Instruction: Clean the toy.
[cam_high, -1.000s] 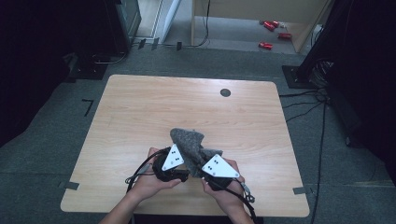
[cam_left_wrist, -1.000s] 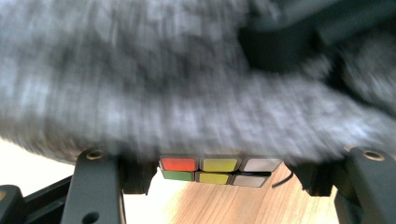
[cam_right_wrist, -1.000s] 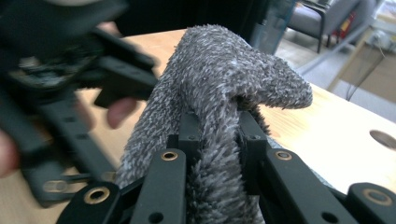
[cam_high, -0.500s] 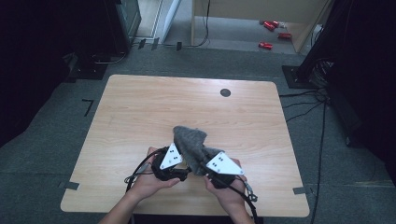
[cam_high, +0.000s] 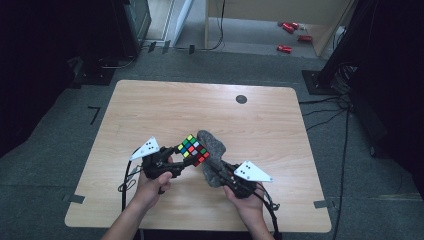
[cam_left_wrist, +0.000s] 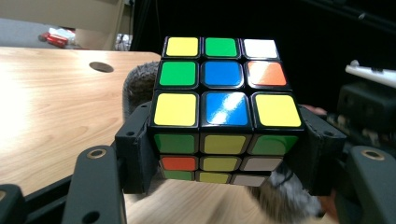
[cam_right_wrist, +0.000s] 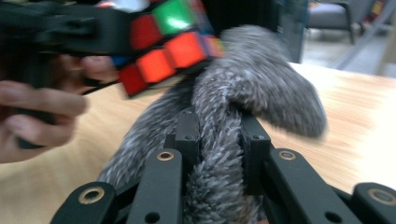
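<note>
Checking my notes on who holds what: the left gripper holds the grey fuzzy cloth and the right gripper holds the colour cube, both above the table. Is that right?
Swapped. The left gripper holds the cube, as the left gripper view shows; the right gripper holds the grey fuzzy cloth, as the right gripper view shows. Both are above the table.

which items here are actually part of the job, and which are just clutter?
In the job:
- puzzle cube, clamped in the left gripper
- grey fuzzy cloth, pinched in the right gripper, beside the cube

Lying about:
- red objects on the floor beyond the table
- black round cap set in the tabletop
- cables on the floor
</note>
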